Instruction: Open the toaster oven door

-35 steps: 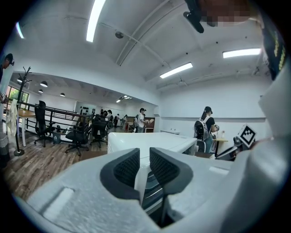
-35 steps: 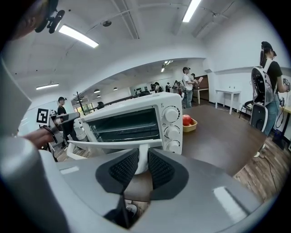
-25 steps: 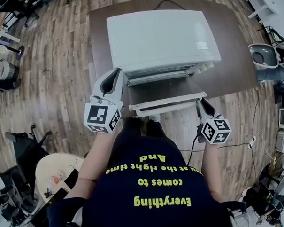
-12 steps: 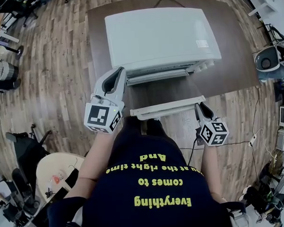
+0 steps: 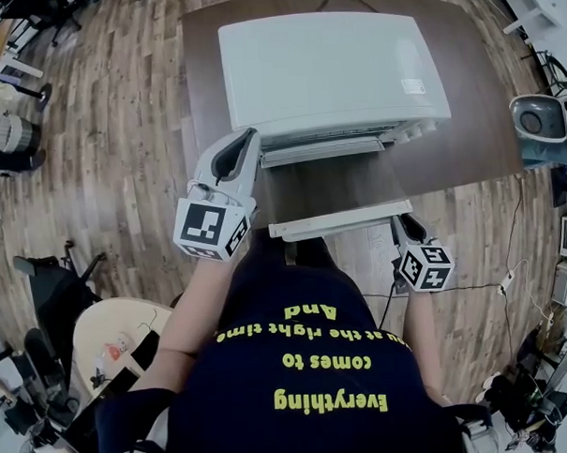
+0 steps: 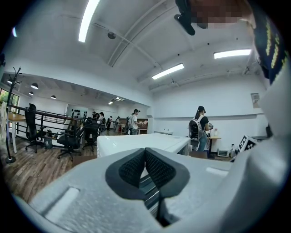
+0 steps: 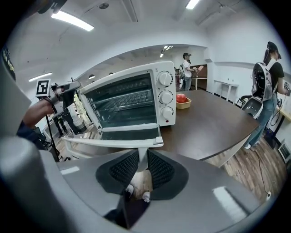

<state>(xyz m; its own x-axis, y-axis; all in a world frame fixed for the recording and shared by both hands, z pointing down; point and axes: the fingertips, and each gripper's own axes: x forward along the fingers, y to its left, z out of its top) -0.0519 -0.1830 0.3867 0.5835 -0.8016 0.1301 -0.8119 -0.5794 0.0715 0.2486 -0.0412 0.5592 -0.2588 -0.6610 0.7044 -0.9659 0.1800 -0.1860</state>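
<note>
A white toaster oven (image 5: 333, 73) (image 7: 132, 98) stands on a dark brown table (image 5: 467, 128). Its glass door (image 5: 331, 186) (image 7: 116, 134) hangs open, nearly flat, showing the wire rack inside. My right gripper (image 5: 400, 223) (image 7: 138, 166) is shut on the right end of the white door handle (image 5: 340, 220) (image 7: 109, 144), and the handle's post runs between the pads. Beside the oven's left front corner my left gripper (image 5: 248, 138) (image 6: 145, 166) is shut with its pads touching and nothing between them. In the left gripper view the oven's top (image 6: 136, 142) lies just beyond the jaws.
A small basket with red things (image 7: 183, 101) sits on the table beyond the oven. The table's front edge runs under the open door. A round wooden table (image 5: 110, 341) and office chairs stand at the left, a grey bin (image 5: 534, 116) at the right. People stand far off (image 7: 268, 91).
The door has swung a little further down toward me, and the right gripper has moved with the handle. The left gripper has stayed by the oven's left front corner.
</note>
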